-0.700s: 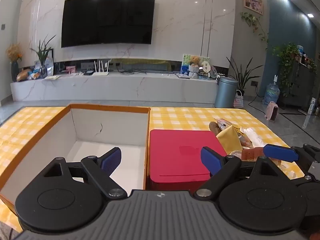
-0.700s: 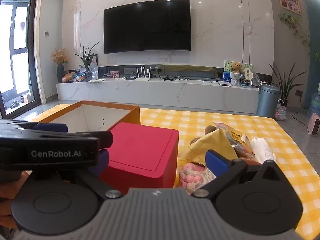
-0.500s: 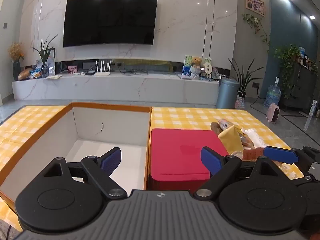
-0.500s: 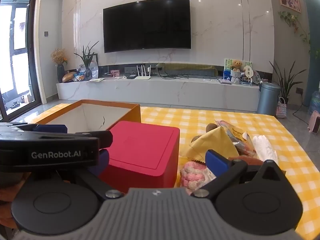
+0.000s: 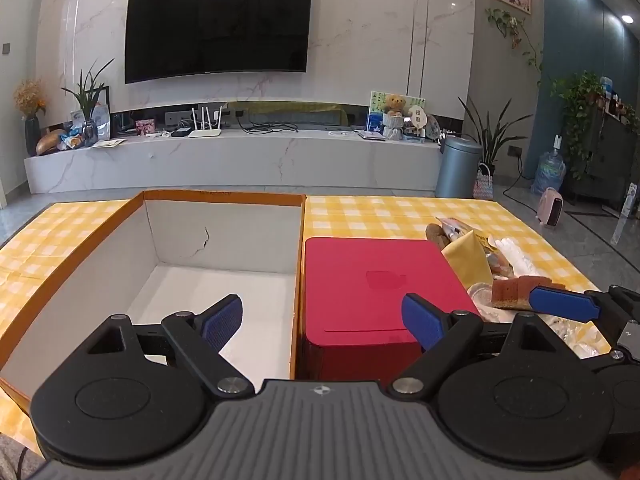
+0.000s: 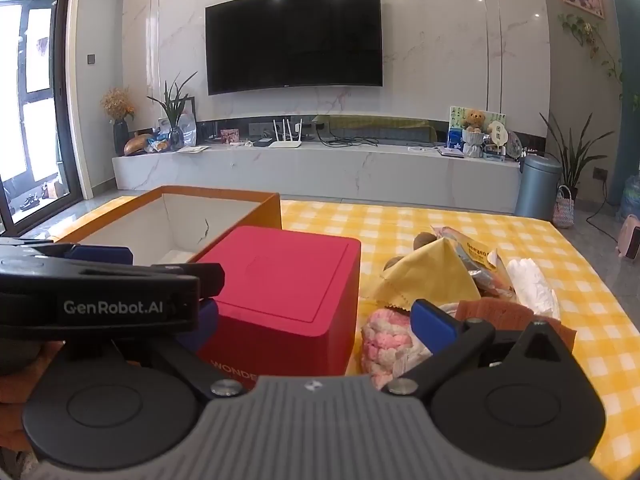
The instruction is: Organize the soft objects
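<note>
Looking from left to right, the big orange box (image 5: 224,216) comes first. It is open on top and nothing shows inside it. The red box (image 5: 380,280) sits right next to it, with its lid on.

The left gripper (image 5: 322,322) hangs low over the near ends of both boxes. Its blue fingers (image 5: 222,320) are wide apart and hold nothing.

The soft things lie in a pile on the right side of the worktop (image 6: 400,220), just past the red box. There is a pink and white fluffy thing (image 6: 386,334), a yellow cloth (image 6: 430,276), an orange-brown sponge (image 6: 494,310), a snack packet (image 6: 480,260) and something white and crinkly (image 6: 532,284).

The right gripper (image 6: 324,324) is the nearer one to this pile. Its fingers (image 6: 434,324) are wide apart too, with nothing between them. The fluffy thing sits low and just ahead of the right finger. So the right hand probably goes first, a little to its right and down.

The worktop has a yellow and white check cloth on it. Behind it is a living room with a big dark TV (image 6: 294,38) on a marble wall, a long white shelf (image 6: 320,168), plants and a grey bin (image 6: 540,186).
</note>
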A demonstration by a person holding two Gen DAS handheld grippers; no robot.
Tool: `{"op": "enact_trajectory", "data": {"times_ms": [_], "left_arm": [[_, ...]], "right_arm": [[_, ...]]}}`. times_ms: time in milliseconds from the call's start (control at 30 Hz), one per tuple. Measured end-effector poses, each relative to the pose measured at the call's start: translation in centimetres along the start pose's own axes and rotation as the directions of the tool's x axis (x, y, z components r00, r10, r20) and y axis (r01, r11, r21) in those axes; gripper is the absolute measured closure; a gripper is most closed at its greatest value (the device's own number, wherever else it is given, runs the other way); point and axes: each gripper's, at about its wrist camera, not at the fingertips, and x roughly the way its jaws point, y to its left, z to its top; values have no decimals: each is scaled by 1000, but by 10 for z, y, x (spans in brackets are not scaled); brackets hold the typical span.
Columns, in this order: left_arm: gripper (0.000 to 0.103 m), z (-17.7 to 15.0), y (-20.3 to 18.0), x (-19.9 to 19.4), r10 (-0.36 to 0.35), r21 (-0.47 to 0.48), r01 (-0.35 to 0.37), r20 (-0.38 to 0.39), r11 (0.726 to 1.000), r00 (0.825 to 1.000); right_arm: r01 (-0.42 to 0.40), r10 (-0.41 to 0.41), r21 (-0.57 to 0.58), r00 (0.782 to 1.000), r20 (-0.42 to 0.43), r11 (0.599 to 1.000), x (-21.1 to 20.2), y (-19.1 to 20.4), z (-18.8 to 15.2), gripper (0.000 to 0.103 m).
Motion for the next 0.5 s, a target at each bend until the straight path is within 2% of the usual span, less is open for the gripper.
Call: {"op": "enact_trajectory", "data": {"times_ms": [500], "left_arm": [[0, -2, -3, 3, 19, 14, -19, -17, 1000, 1000]], "right_arm": [[5, -6, -12, 1000, -19, 1000, 1, 2, -1, 3]]}}
